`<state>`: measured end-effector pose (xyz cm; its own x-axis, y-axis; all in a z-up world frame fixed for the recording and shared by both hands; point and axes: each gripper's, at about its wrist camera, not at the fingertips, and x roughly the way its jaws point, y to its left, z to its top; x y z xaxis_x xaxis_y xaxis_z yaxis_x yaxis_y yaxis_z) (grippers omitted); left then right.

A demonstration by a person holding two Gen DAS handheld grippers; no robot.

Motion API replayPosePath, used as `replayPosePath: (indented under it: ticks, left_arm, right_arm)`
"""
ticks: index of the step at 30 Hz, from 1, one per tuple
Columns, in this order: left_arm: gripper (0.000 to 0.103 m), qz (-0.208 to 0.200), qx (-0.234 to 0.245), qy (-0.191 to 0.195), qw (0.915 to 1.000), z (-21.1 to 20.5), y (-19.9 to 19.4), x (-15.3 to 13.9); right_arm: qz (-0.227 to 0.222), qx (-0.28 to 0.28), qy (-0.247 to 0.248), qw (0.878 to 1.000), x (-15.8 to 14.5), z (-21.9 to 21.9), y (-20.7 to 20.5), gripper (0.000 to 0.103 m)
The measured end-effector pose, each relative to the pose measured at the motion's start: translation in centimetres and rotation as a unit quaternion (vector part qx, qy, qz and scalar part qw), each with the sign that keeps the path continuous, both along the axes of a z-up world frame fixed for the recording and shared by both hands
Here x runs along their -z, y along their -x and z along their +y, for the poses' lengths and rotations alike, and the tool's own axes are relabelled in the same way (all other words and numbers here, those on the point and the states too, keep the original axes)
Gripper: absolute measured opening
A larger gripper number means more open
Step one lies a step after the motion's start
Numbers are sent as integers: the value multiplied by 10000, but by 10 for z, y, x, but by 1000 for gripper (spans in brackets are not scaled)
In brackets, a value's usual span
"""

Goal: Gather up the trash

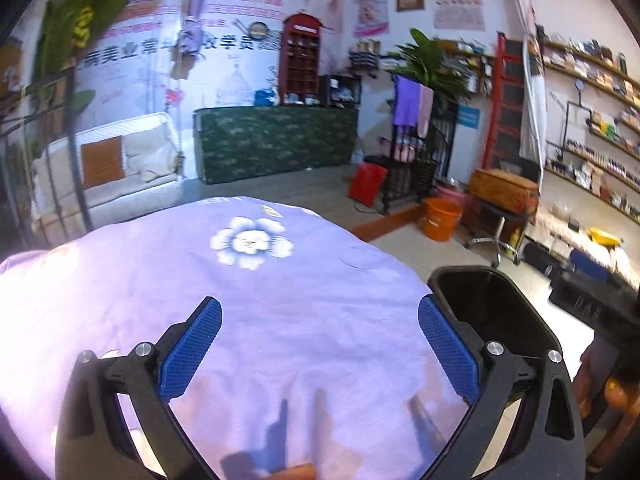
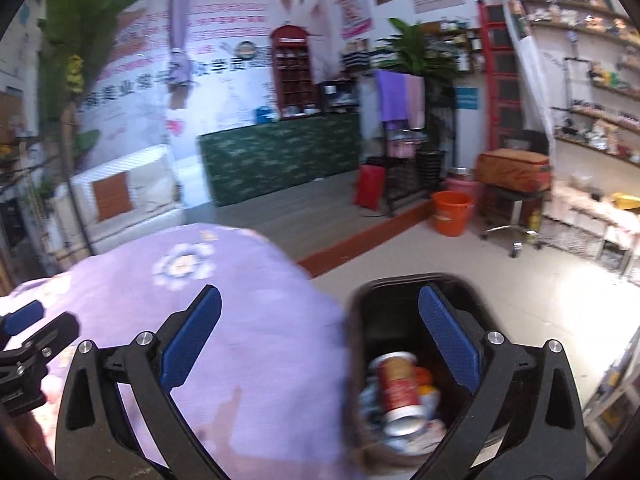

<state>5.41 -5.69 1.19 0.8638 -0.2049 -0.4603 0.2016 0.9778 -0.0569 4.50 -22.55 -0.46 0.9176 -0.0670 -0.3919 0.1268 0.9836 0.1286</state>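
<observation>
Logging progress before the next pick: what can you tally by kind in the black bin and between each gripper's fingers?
Red can in black bin: 1
Other trash under it: blurred, uncountable
Items in left gripper: 0
Items in right gripper: 0
Total countable: 1

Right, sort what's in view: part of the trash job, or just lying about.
Job:
black bin
red can inside it
other wrappers in the bin
right gripper, open
left gripper, open

Lying about:
purple cloth
orange bucket
stool
</observation>
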Motion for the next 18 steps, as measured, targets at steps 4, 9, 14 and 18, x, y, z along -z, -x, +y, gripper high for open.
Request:
replayPosePath:
  ticks: [4, 9, 14, 18]
  left_arm:
    - [97, -169, -209, 105, 9996, 22, 17, -6]
    - [97, -266, -415, 254, 9985, 40, 34, -8]
    - [97, -364, -571, 297, 9973, 47, 44, -10]
    - [97, -483, -656, 338, 9961, 54, 49, -12]
  right_arm:
    - [-105, -282, 53, 9995, -2, 28, 12, 97]
    - [-259, -480, 169, 9984, -8, 50, 35, 97]
    - [-189, -488, 136, 9985, -10, 59, 45, 97]
    - [-221, -434, 142, 9987, -13, 56, 51, 97]
